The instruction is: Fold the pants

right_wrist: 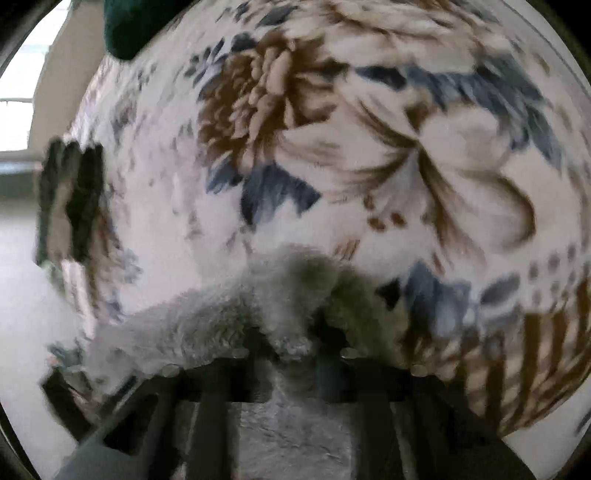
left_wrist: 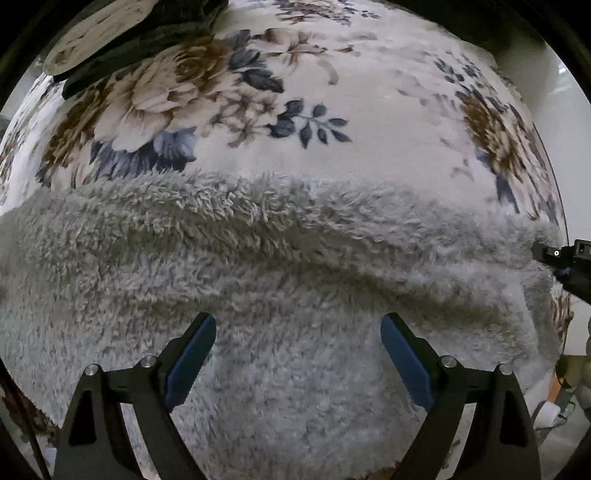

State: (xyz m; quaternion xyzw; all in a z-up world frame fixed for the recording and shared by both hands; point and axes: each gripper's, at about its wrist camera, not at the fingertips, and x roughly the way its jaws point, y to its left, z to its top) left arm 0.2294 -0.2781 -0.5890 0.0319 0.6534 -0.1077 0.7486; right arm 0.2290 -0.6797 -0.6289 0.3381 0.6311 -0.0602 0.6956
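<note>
Fluffy grey pants (left_wrist: 258, 258) lie across a floral blanket (left_wrist: 369, 110), with a long crease running through them. My left gripper (left_wrist: 298, 319) hovers straight over the pants. It is open wide and nothing is between its blue pads (left_wrist: 192, 354). At the pants' right end shows the black tip of my right gripper (left_wrist: 561, 258). In the blurred right wrist view, the right gripper (right_wrist: 295, 354) has its fingers close together. A tuft of the pants (right_wrist: 207, 325) is pinched between them, and the fabric is bunched up over the blanket (right_wrist: 369, 147).
A dark green cloth (left_wrist: 147, 48) with a pale round patch lies at the blanket's far left corner and shows again as the dark green cloth (right_wrist: 125, 26). A dark blurred shape (right_wrist: 70, 199) sits at the blanket's left edge. Pale floor (right_wrist: 22, 277) lies beyond it.
</note>
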